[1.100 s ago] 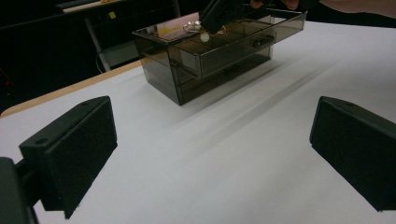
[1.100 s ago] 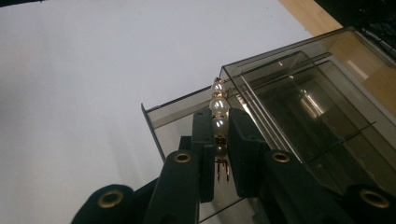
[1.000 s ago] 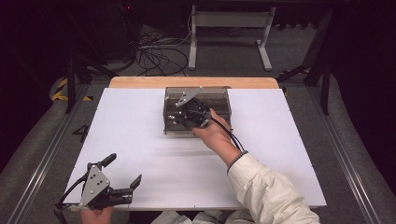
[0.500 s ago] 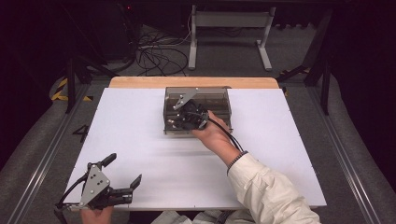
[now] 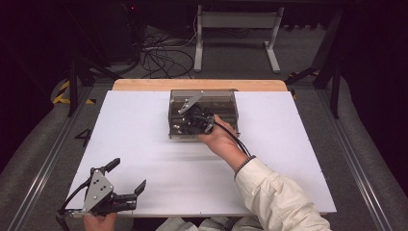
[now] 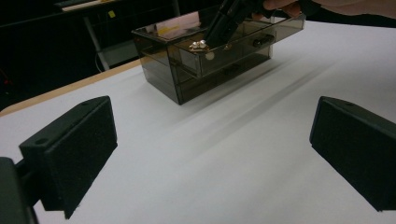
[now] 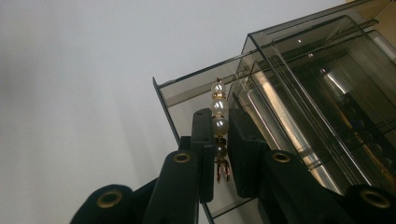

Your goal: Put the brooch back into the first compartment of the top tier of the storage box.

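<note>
Your right gripper (image 7: 216,140) pinches one pearl clasp (image 7: 219,122), three pearls in a row with gold spacers, its jaws narrow around it, over the open top drawer (image 7: 187,93) of the one smoked plastic drawer box (image 5: 202,113) at the table's (image 5: 144,144) far middle. Your left gripper (image 5: 126,179) rests at the near left edge, jaws wide, holding nothing.

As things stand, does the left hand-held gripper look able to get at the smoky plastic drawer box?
Probably yes: the left hand-held gripper is open, with bare table between it and the box, though the right hand-held gripper occupies the top.
</note>
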The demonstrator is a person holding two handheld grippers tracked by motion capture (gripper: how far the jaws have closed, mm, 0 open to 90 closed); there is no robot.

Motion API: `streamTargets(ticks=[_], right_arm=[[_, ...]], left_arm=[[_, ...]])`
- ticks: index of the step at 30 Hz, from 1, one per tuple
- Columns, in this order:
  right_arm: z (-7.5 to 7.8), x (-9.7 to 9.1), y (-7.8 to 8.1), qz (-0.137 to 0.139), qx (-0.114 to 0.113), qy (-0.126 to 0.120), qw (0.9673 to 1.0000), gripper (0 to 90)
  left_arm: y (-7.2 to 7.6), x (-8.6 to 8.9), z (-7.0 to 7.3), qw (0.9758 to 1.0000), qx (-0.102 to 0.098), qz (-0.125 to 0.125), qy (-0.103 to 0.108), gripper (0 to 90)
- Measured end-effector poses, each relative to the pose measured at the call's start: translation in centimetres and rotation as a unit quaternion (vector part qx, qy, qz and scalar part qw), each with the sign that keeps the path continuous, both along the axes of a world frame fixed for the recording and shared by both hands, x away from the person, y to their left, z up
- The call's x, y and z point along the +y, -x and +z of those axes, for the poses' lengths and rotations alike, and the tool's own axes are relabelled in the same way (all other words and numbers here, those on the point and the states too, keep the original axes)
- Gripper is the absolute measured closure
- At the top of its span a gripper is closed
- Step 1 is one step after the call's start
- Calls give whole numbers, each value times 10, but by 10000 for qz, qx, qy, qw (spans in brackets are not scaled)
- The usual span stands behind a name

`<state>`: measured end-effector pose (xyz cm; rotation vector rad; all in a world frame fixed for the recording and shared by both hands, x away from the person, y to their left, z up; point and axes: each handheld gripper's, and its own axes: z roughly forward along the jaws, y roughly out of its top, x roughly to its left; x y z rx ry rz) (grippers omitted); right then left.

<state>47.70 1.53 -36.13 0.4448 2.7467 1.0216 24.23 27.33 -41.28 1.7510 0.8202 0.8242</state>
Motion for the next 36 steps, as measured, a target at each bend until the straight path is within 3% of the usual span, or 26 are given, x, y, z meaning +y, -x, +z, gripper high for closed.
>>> streamTargets(ticks=[8, 13, 23, 28, 36], right_arm=[[3, -2, 0, -65, -239, -48, 9997, 689], [7, -6, 1, -88, -152, -230, 9996, 604], [33, -20, 18, -132, -494, -842, 9951, 221], [40, -24, 27, -62, -572, -932, 9940, 137], [46, -26, 35, 26, -675, -1021, 9925, 111]], left_arm=[[0, 0, 0, 10000, -16, -2, -12, 14], [0, 1, 0, 10000, -29, 3, -8, 14], [1, 1, 1, 10000, -44, 22, -14, 14], [1, 1, 0, 10000, -37, 33, -17, 14], [1, 1, 0, 10000, -30, 28, -2, 14]])
